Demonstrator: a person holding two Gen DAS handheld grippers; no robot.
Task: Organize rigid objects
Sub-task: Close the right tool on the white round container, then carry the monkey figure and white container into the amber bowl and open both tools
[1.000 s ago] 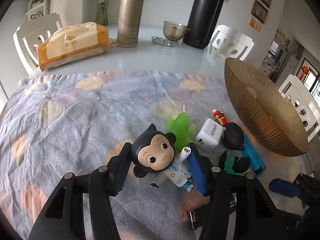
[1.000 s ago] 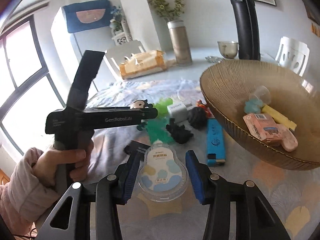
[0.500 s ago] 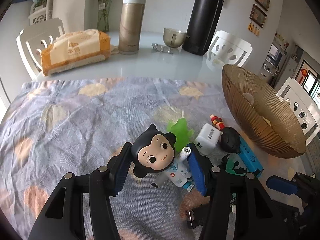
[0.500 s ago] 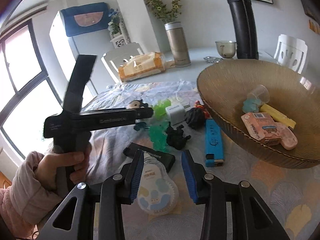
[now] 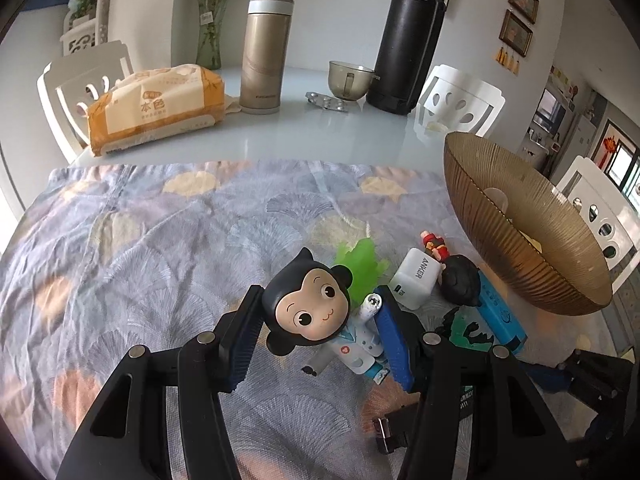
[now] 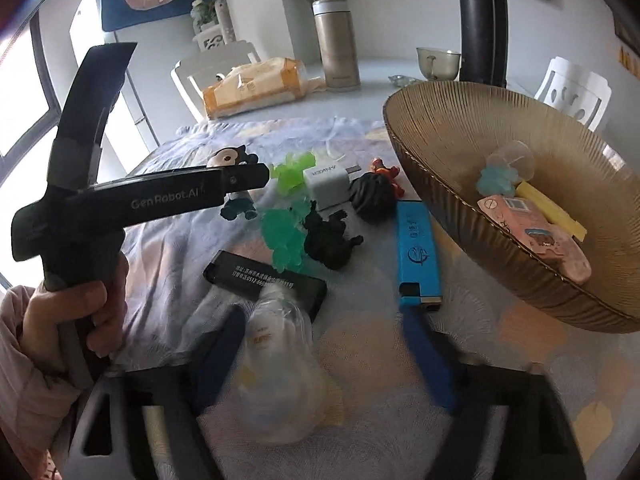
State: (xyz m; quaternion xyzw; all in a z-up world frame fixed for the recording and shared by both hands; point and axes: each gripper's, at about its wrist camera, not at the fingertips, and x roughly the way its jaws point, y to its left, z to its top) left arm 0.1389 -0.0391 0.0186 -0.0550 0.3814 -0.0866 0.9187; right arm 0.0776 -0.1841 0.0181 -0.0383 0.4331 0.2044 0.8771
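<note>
left tool (image 5: 316, 328) clenched on the big-headed doll (image 5: 308, 312), pads against either side of its dark head and white-coated body, doll tilted over the patterned cloth (image 5: 160, 248) on the worktop (image 5: 280, 132)

just beyond the doll: a green toy (image 5: 358, 264), a white charger (image 5: 414, 280), a small red figure (image 5: 434, 242), a black ball-like toy (image 5: 460, 280), a blue lighter (image 5: 500, 312), all close together near the cloth's right edge

amber bowl (image 5: 552, 264) at the right edge of the worktop, beside the cluster

right tool (image 6: 324, 356) released, blue pads spread wide and blurred, a clear round packet (image 6: 280, 376) lying between them on the cloth, apart from the right pad; contact with the left pad impossible to tell through the blur

ahead of the packet: a black lighter (image 6: 264, 280), a teal toy (image 6: 284, 236) touching a black animal toy (image 6: 328, 240)

inside the bowl: a pink case (image 6: 532, 236), a yellow bar (image 6: 548, 212), a pale blue piece (image 6: 496, 180), a clear cup (image 6: 514, 158)

at the far edge of the worktop: tissue pack (image 5: 152, 108), gold flask (image 5: 264, 56), black flask (image 5: 408, 36), glass cup (image 5: 350, 80)
</note>
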